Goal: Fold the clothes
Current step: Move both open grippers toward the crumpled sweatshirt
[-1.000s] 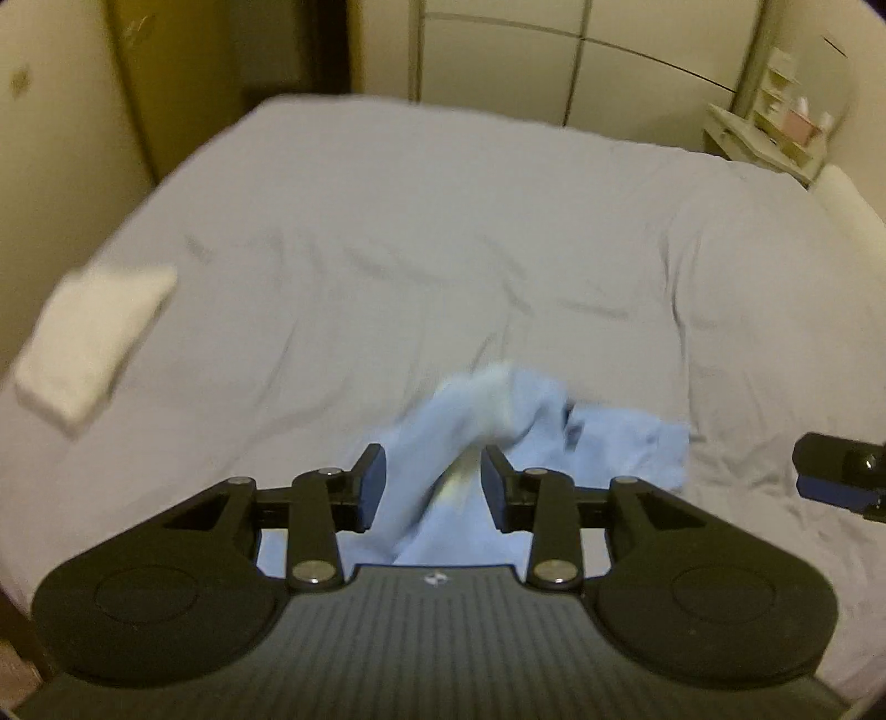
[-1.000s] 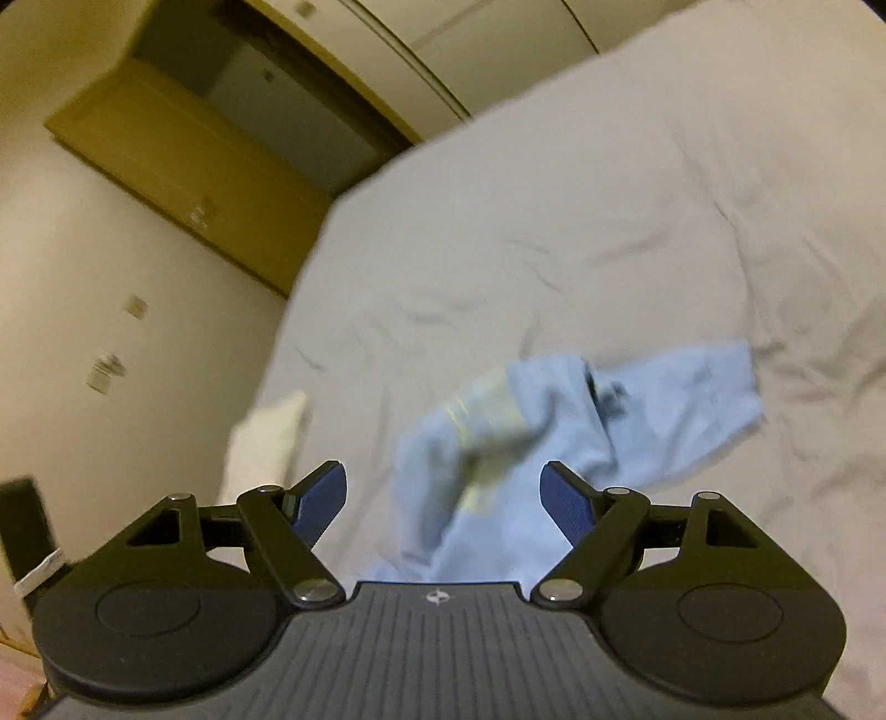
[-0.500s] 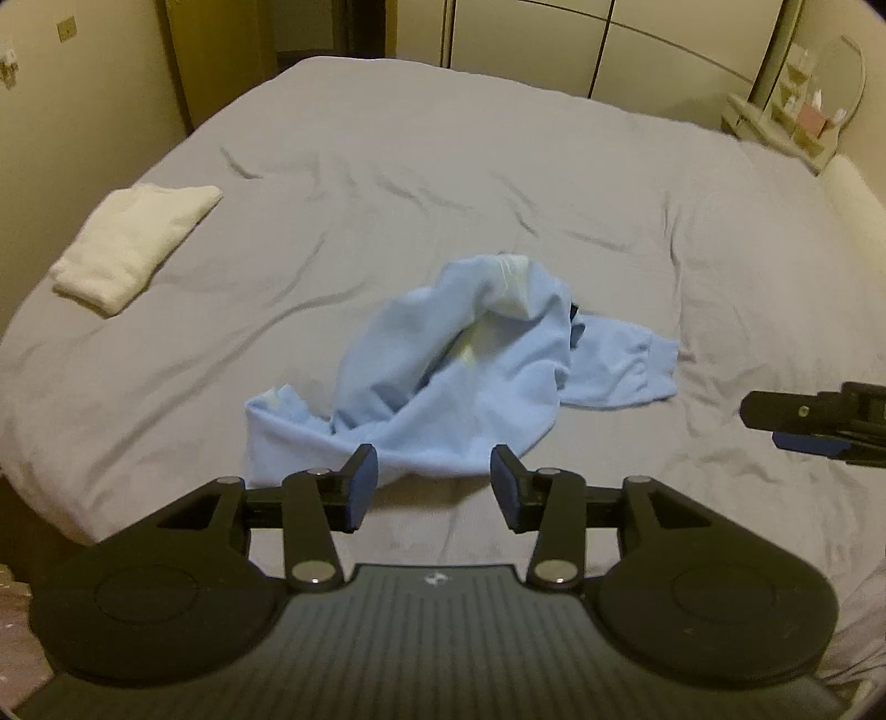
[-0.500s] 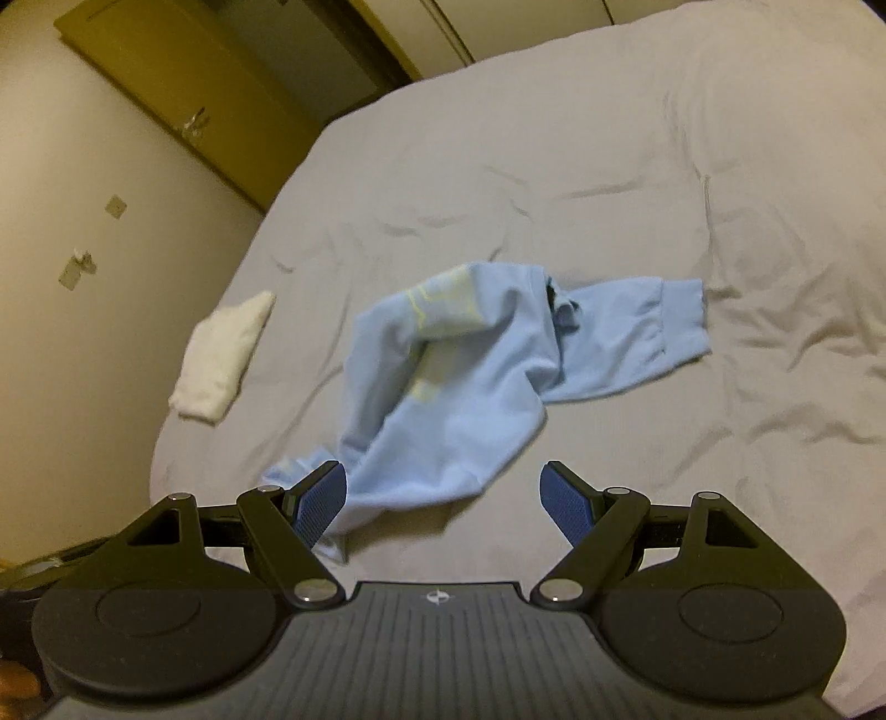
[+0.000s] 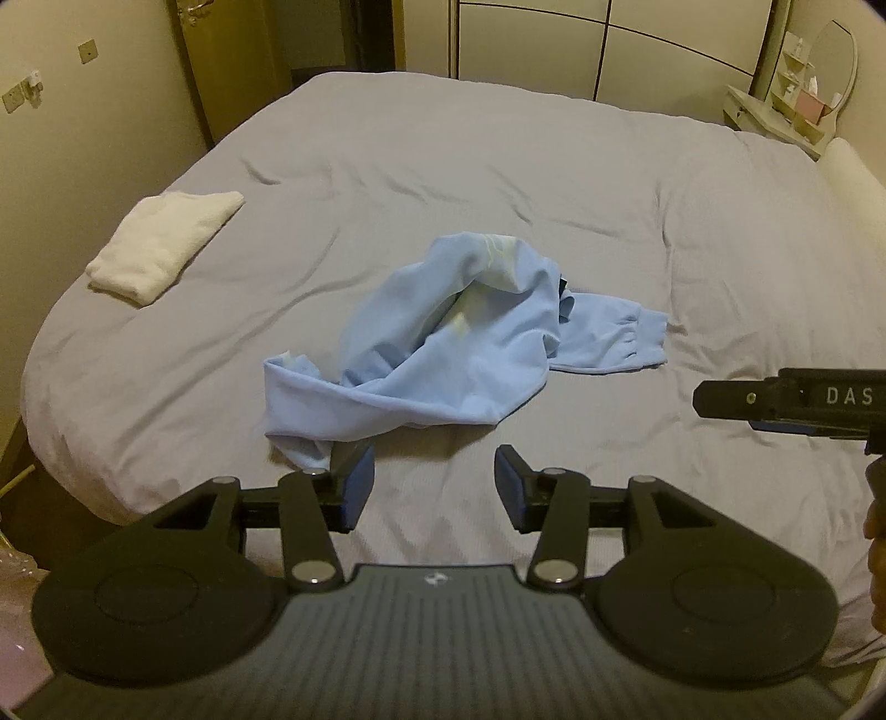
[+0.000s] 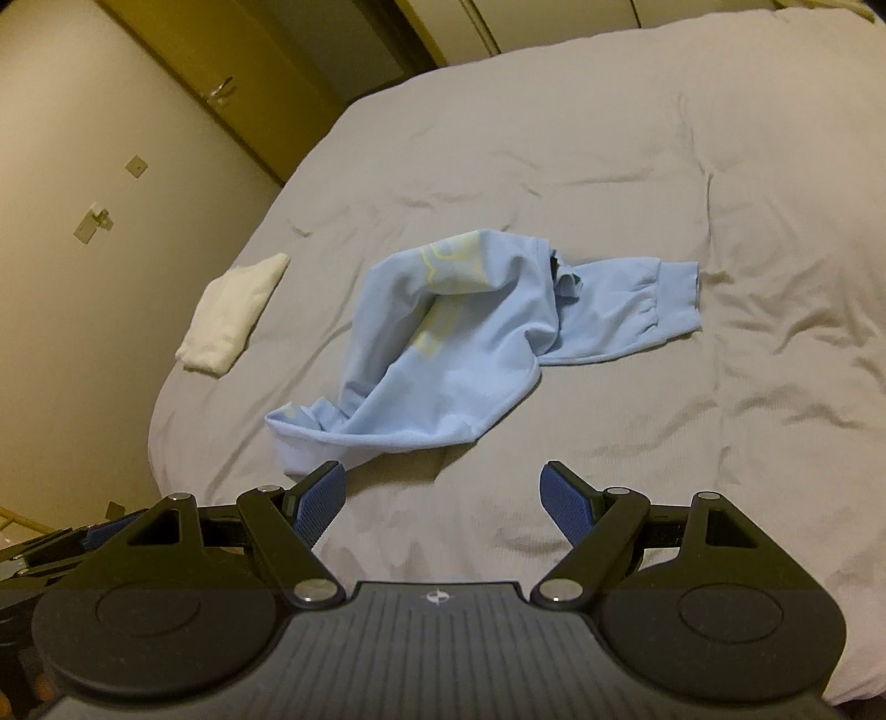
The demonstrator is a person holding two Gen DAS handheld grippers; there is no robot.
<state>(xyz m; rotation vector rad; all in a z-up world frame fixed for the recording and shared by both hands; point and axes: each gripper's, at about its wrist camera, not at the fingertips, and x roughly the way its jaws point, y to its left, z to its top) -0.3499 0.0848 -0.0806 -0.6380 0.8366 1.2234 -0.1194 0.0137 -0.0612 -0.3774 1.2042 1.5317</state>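
A light blue long-sleeved top (image 5: 459, 343) lies crumpled near the middle of the grey bed (image 5: 498, 183), one cuffed sleeve stretched out to the right. The right wrist view shows the same top (image 6: 459, 343) with a pale yellow print on its upper fold. My left gripper (image 5: 434, 487) is open just short of the garment's near hem, holding nothing. The right gripper (image 6: 443, 498) is open too, above bare sheet in front of the top. From the left wrist view the right gripper (image 5: 786, 401) shows edge-on at the right.
A folded white cloth (image 5: 163, 246) rests near the bed's left edge, also visible as the white cloth (image 6: 232, 313). Wardrobe doors (image 5: 609, 50) stand behind the bed, a dressing table with a mirror (image 5: 797, 94) at the back right. A wooden door (image 6: 221, 88) is at the left.
Both grippers have pulled back toward the near edge of the bed. The blue top, blurred and in motion a second ago, now lies still on the sheet.
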